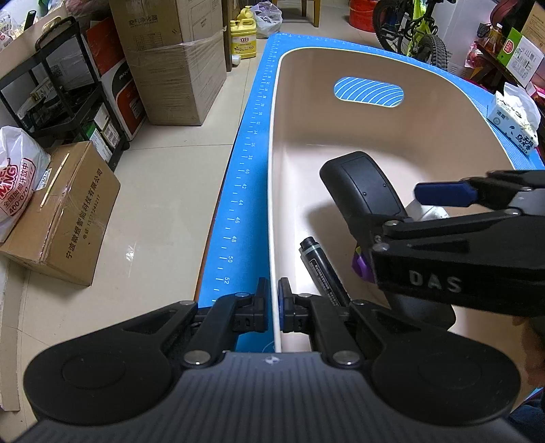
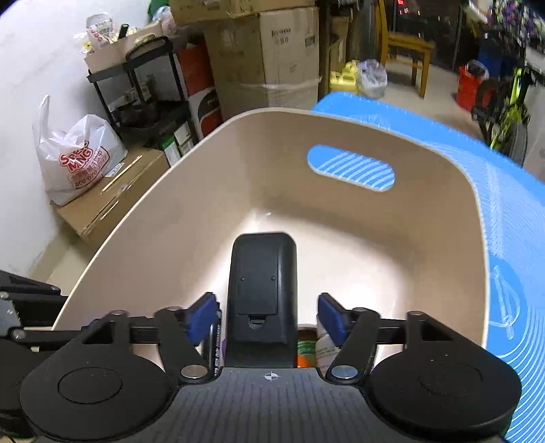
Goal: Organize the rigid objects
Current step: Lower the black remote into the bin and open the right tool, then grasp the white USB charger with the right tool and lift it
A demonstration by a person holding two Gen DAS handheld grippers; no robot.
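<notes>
A beige plastic bin (image 1: 272,170) with a handle cut-out stands on a blue ruled mat (image 1: 245,163). My left gripper (image 1: 273,303) is shut on the bin's near left rim. Inside the bin lies a black curved device (image 1: 364,191) with a battery cover, a black marker (image 1: 320,265) and a small purple piece (image 1: 361,264). My right gripper (image 1: 395,219) reaches in from the right. In the right wrist view the right gripper (image 2: 269,317) is open, its blue pads (image 2: 332,317) astride the black device (image 2: 260,272) without pressing on it. A white bottle (image 2: 325,347) and an orange item (image 2: 303,354) lie under it.
The floor to the left holds cardboard boxes (image 1: 64,211), a black rack (image 1: 68,85) and a plastic bag (image 1: 17,177). A tissue pack (image 1: 514,119) sits on the mat at right. Yellow jugs (image 1: 242,37) and a bicycle (image 1: 412,30) stand beyond the table.
</notes>
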